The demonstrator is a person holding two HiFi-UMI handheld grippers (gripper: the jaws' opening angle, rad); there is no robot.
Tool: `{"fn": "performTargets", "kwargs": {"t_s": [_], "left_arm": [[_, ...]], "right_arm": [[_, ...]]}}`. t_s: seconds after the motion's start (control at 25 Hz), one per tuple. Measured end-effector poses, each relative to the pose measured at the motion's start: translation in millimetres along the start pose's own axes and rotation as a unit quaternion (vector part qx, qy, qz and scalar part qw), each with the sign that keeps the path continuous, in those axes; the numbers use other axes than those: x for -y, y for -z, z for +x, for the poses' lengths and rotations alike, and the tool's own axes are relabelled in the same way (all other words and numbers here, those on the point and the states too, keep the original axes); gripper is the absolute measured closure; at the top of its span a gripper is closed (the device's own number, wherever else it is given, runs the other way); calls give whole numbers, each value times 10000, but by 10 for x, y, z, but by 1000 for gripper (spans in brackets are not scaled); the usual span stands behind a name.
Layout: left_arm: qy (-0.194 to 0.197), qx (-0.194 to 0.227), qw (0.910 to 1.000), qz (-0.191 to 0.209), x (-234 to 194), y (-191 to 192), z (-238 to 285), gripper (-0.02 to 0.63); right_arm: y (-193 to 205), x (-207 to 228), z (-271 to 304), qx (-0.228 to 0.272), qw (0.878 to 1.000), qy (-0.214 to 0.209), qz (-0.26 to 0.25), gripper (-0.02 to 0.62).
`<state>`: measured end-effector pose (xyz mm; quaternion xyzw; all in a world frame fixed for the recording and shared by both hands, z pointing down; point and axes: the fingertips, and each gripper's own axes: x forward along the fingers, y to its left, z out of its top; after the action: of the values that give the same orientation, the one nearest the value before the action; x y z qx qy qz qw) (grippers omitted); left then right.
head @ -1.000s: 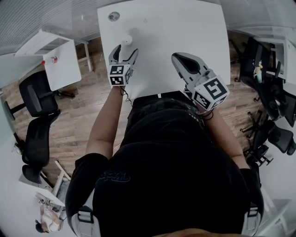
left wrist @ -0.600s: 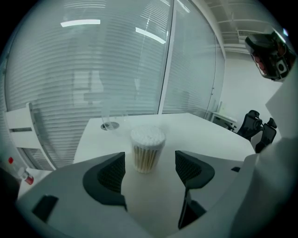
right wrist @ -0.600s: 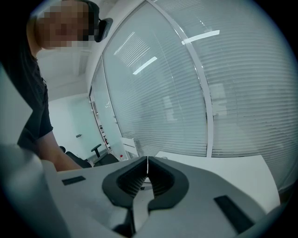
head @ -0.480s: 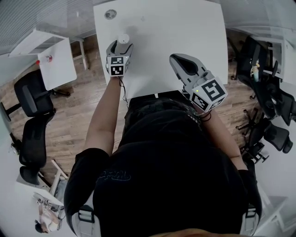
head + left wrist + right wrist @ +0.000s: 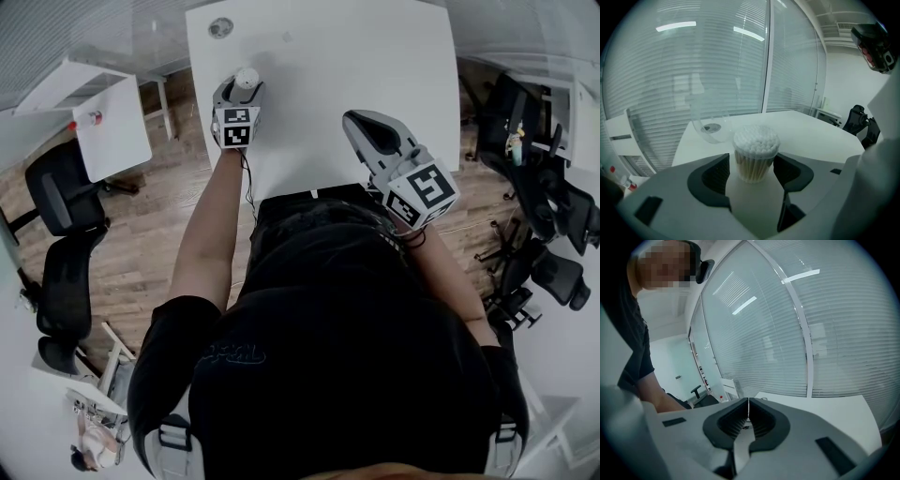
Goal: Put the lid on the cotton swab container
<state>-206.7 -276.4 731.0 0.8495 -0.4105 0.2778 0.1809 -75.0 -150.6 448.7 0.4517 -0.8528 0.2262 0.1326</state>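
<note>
Closing in: left gripper (image 5: 752,174) jaws have just been narrowing but are wide apart, with the cotton swab container (image 5: 756,145) standing upright between them. The pads (image 5: 717,173) sit just beside its sides; no firm press visible, so not a grip yet. Right gripper (image 5: 748,405) jaws are fully together with nothing in them, hovering right of the container and nearer the person.

The container is on the white desk (image 5: 375,56), open-topped, with swab heads packed up to the rim. What looks like the clear lid (image 5: 711,129) lies on the desk beyond the container, apart from it, untouched. The lid is not on and the task has barely started.

Risks, as judgement:
- One pad lands before the other: the container gets shoved or tipped and swabs spill. It looks light and tall for its base.
- Too hard a squeeze: the thin clear wall may buckle, the rim goes oval and the lid won't seat.
- Jaws clamp high near the rim: they may block the lid coming down.
- The lid is see-through and smooth: easy to misjudge and easy to slip from the right jaws, which must open first.
- Swab heads stand proud at the top: the lid may catch on them and sit crooked.
</note>
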Motion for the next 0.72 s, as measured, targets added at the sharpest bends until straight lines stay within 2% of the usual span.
{"fn": "performTargets", "kwargs": {"t_s": [0.2,0.72], "left_arm": [[2,-94,9999,60,3,31,39,334],[86,-8,9997,230,75,-47,-88,341]], "right_arm": [[4,26,-27,7,10000,-1,17,571],[1,33,-99,91,9999,32,37,571]]}}
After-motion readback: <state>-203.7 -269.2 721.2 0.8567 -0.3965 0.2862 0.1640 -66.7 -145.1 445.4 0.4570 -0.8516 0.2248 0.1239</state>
